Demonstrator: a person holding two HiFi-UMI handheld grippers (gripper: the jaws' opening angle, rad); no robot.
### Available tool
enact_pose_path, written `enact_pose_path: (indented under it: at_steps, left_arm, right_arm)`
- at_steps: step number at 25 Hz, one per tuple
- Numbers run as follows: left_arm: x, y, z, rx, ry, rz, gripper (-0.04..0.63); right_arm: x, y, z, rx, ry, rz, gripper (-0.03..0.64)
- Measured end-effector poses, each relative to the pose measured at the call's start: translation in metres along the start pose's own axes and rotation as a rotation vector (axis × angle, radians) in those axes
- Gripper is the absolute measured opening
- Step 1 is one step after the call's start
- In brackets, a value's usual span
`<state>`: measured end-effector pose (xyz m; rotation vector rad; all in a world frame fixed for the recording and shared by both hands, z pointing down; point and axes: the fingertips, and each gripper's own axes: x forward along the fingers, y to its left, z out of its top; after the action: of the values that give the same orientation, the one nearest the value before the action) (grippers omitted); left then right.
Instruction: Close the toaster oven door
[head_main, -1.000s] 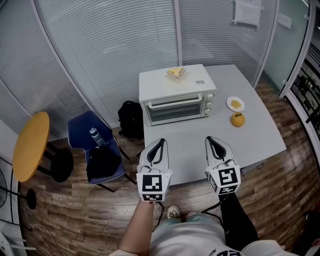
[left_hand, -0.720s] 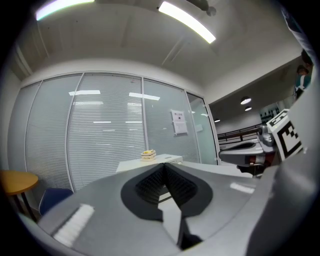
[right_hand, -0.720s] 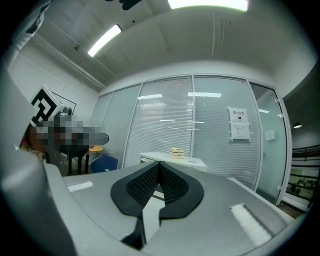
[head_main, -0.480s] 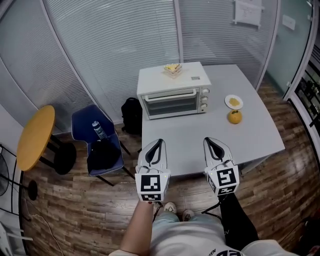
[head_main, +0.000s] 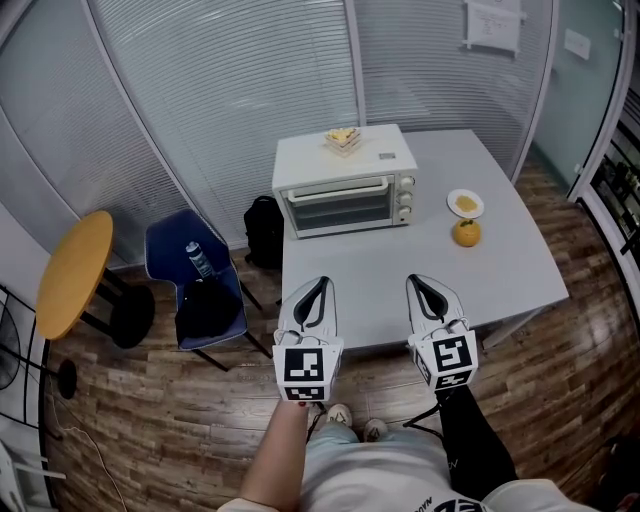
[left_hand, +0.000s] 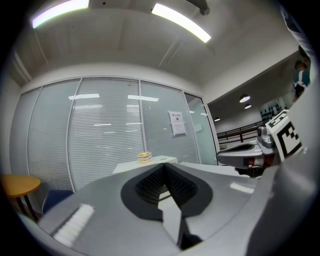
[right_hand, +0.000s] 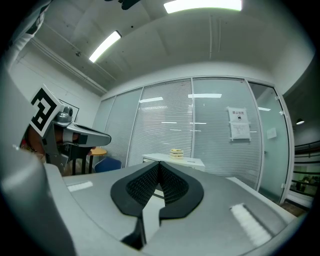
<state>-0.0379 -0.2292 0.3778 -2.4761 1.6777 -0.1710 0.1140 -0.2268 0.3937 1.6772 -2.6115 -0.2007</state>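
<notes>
— Glass walls behind, grey counter (head_main: 400, 275) in front. Anything changed?
— Barely: the person eased back, so the toaster oven (head_main: 343, 190) at the counter's far end sits slightly farther off. Its door (head_main: 338, 208) already looks shut.
— The tools?
— Both the left gripper (head_main: 315, 290) and right gripper (head_main: 428, 288): jaws together, empty, well short of it. Whether the door seats fully is too small to tell.

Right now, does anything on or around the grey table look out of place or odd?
Only mildly: a small yellow-and-white snack sits on the roof of the white toaster oven, near its back edge, an unusual spot for food. The oven's glass door already looks shut. Nothing appears spilled or damaged.
</notes>
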Motion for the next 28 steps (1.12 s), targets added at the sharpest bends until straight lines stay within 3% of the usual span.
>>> enact_pose_path:
  at_steps: [28]
  left_arm:
    - [0.0083,-0.0005,0.0093,0.014,-0.021,0.000,0.058]
  right_arm:
    - [0.0064,-0.0020,0.0051,-0.033,-0.005,0.024,0.003]
